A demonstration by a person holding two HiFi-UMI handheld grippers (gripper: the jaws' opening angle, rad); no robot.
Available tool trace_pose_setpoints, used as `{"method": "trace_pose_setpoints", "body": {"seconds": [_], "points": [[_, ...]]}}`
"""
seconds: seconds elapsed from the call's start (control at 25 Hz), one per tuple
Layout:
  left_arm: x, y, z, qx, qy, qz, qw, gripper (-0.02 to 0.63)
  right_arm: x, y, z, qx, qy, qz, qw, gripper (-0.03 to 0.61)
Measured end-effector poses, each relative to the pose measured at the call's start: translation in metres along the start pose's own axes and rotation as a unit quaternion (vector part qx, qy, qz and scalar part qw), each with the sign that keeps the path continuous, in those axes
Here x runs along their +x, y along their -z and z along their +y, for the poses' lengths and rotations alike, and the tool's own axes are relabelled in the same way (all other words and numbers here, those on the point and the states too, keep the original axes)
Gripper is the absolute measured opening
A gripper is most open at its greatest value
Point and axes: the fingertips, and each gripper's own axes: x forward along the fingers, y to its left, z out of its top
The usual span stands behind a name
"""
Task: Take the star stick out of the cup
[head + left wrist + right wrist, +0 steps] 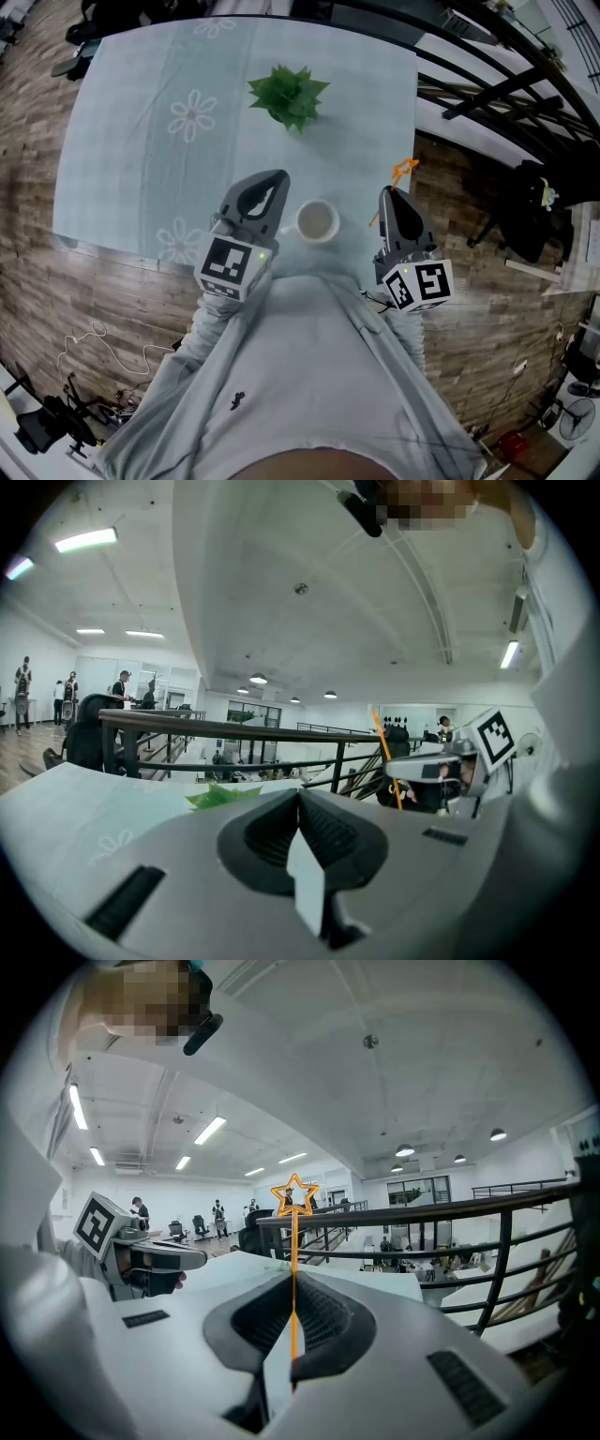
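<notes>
I am standing at the near edge of the bench [122, 122], which is wearing a pale cloth printed with faint flowers and is taking up most of the head view, with wood floor [37, 281] showing around it. A dark railing [450, 1213] is running across behind the bench. A green plant [289, 94] is sitting toward the far side of the bench, well apart from everything else. My left tool [277, 180] is hovering over the near part of the bench, just to the left of the cup, and its jaws are pressing together with nothing between them. My right tool [387, 194] is hovering to the right of the cup, near the bench's right edge, and its jaws are clenching the stick low on its shaft. The white cup [317, 221] is standing upright on the bench between the two tools, nearer the left one. The thin orange stick [293, 1269] is standing outside the cup and off to its right, rising straight out of my right tool's jaws, with its outlined star at the top end pointing away from me.
</notes>
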Motion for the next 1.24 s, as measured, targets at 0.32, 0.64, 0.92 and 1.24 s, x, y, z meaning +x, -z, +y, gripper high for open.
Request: {"method": "trace_pose_setpoints", "body": {"seconds": [0.32, 0.64, 0.92, 1.24], "points": [[-0.002, 0.002, 0.004, -0.004, -0.007, 0.0, 1.0, 0.02, 0.005, 0.004, 0.006, -0.005, -0.014, 0.009, 1.0, 0.02], [-0.004, 0.005, 0.006, -0.006, -0.011, 0.001, 0.9999, 0.02, 0.004, 0.005, 0.007, 0.004, -0.015, 0.006, 1.0, 0.02], [-0.006, 0.005, 0.006, -0.004, -0.009, 0.001, 0.9999, 0.02, 0.003, 0.006, 0.008, 0.016, -0.016, 0.002, 1.0, 0.02], [-0.006, 0.006, 0.004, -0.005, -0.007, 0.002, 1.0, 0.02, 0.002, 0.003, 0.011, 0.015, -0.024, -0.003, 1.0, 0.02]]}}
